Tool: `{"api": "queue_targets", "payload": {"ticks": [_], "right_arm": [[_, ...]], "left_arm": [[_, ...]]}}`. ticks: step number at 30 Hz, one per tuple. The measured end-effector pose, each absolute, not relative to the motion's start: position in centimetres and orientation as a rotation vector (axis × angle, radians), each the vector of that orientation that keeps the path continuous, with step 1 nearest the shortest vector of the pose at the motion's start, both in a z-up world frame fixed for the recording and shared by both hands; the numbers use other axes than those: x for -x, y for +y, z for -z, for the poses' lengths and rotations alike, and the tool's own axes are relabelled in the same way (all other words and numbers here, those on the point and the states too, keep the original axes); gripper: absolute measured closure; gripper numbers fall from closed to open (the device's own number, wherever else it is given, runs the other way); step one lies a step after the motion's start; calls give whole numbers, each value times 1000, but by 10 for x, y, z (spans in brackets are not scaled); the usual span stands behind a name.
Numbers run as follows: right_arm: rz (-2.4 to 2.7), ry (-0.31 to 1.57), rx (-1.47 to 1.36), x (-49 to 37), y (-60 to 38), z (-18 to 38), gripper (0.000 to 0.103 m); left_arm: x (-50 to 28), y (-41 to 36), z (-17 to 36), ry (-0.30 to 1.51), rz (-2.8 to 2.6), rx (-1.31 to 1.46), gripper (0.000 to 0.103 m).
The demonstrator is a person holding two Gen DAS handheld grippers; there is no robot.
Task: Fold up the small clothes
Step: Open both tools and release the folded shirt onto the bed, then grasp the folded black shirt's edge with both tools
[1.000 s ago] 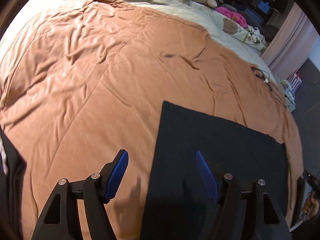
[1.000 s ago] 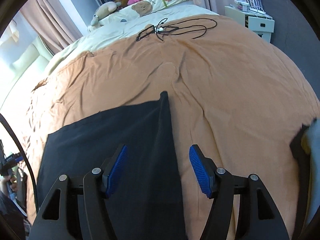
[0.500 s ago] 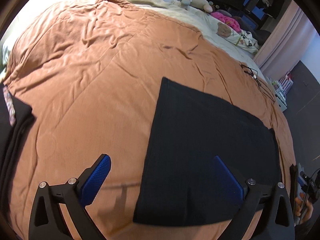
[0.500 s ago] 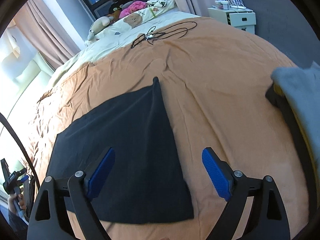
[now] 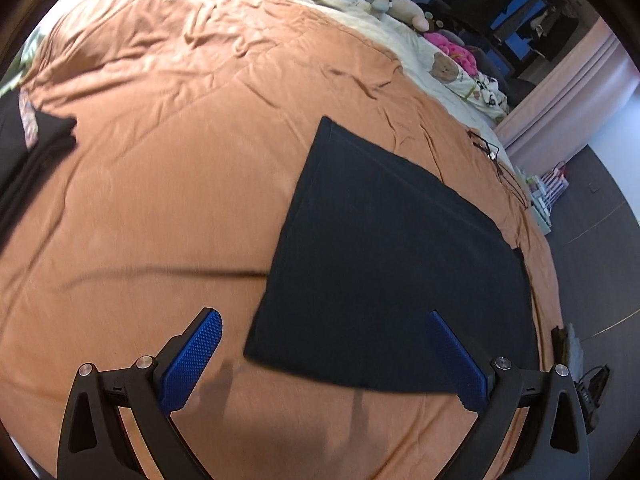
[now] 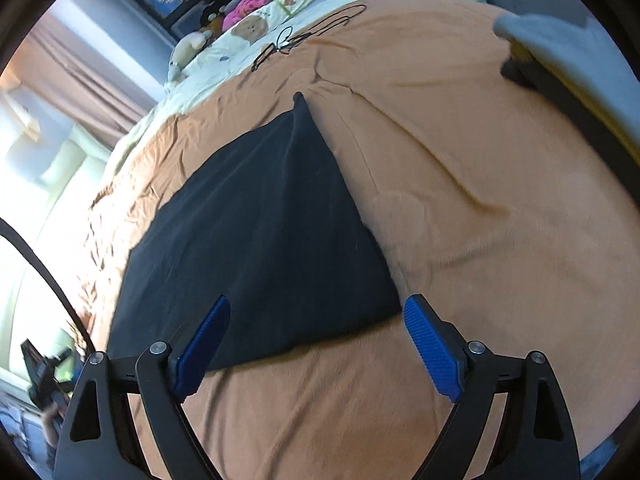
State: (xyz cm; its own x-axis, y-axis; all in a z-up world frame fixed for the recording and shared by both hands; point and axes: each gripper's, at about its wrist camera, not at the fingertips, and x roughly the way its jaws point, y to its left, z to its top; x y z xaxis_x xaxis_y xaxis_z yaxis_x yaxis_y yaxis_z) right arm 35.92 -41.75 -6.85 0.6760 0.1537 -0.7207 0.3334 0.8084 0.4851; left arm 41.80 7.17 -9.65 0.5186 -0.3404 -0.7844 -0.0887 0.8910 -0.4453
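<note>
**Black garment lies folded and released on the bed**

The black garment [image 5: 384, 264] rests flat on the orange bedspread [image 5: 160, 184], a neat rectangle with its near edge towards both cameras. To one side of the bed lies a dark folded pile [image 5: 28, 152]; on the other side sits a stack topped by a grey item [image 6: 568, 52], and a black cable [image 6: 304, 36] trails near the pillows.

Compared with a second ago, both tongs have drawn back from the cloth, so its whole near edge now shows in front of them. The left gripper [image 5: 324, 354] has just been opening and its jaws stand spread wide, with nothing pinched; the near left corner of the cloth merely shows in the gap. The right gripper [image 6: 318, 342] has likewise been opening and is empty, framing the near right corner.

This fold looks finished; another fold or a move to a pile probably follows.
</note>
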Motion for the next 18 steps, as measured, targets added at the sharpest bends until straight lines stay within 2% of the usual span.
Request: {"api": "queue_targets", "payload": {"ticks": [5,9,11,18], "right_arm": [[58,795,-747,-348,-420,83,15],[35,781,-807,-343,-423,98,15],[20,787,-823,-345,-424,105,24],[4,798,-916,-348,-433,124,34]], "left_arm": [[-409,71,120,1069,160,533,8],[-406,74,136,1096,158,607,20],[-407,72,142,1111,157,621,27],[-405,72,159,1136,157,700,36]]}}
